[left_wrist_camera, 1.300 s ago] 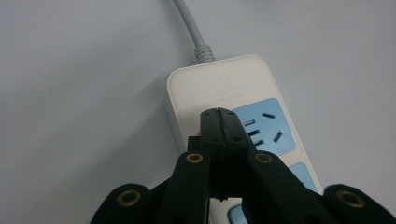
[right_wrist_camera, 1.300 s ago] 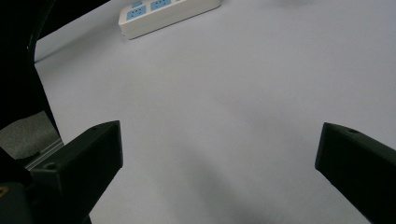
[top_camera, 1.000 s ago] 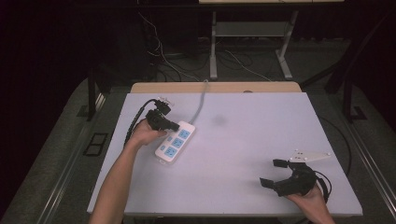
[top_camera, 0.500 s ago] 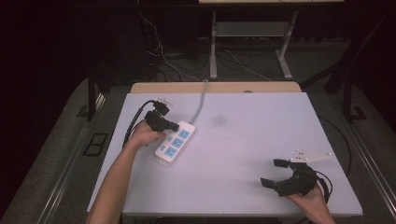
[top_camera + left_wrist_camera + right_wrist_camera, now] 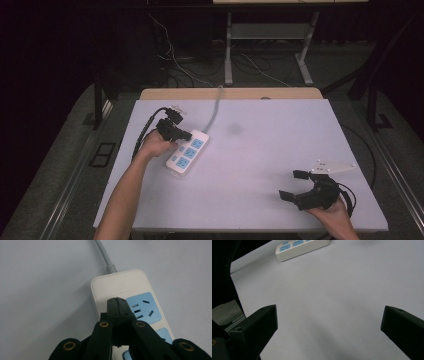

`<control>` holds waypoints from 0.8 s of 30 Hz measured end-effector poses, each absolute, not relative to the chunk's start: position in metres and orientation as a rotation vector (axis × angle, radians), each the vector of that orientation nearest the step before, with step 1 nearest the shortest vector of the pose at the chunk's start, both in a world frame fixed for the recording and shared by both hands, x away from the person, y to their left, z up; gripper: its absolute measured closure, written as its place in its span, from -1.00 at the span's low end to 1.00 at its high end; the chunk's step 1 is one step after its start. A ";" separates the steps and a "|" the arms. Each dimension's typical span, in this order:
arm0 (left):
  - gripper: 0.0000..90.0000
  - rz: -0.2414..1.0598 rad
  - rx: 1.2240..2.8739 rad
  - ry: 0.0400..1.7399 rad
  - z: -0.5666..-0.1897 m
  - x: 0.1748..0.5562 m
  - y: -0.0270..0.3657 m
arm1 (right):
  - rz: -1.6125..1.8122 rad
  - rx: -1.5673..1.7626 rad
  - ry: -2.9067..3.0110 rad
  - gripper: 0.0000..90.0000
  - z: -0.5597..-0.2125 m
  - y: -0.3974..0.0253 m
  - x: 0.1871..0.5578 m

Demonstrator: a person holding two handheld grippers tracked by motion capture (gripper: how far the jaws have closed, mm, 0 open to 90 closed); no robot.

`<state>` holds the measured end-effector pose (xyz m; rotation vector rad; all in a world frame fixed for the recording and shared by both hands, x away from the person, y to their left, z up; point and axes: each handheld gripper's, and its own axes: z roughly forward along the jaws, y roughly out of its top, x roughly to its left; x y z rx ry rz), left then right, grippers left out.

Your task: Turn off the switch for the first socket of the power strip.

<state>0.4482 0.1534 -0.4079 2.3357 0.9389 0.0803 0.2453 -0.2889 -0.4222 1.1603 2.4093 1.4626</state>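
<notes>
Power strip [image 5: 187,152]: white, blue sockets, left half of bench [image 5: 280,145], long axis diagonal, cord end away; left gripper [image 5: 117,301] fingers closed empty over cord end; right gripper [image 5: 296,184] fingers wide, well apart

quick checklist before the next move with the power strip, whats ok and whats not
1. Left gripper over the cord end of the power strip: ok, tips sit above its white top.
2. Left jaws: shut with nothing between them; whether they press the strip, cannot tell.
3. Blue sockets free of plugs: ok for those in view.
4. Strip's grey cord runs off the table's far edge: ok, but slack cannot tell.
5. Right gripper open and apart from the strip, near the table's near right corner: ok.
</notes>
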 end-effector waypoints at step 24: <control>1.00 0.149 2.174 0.970 -0.378 0.439 0.184 | 1.459 1.168 2.405 -0.99 -0.423 -0.290 0.247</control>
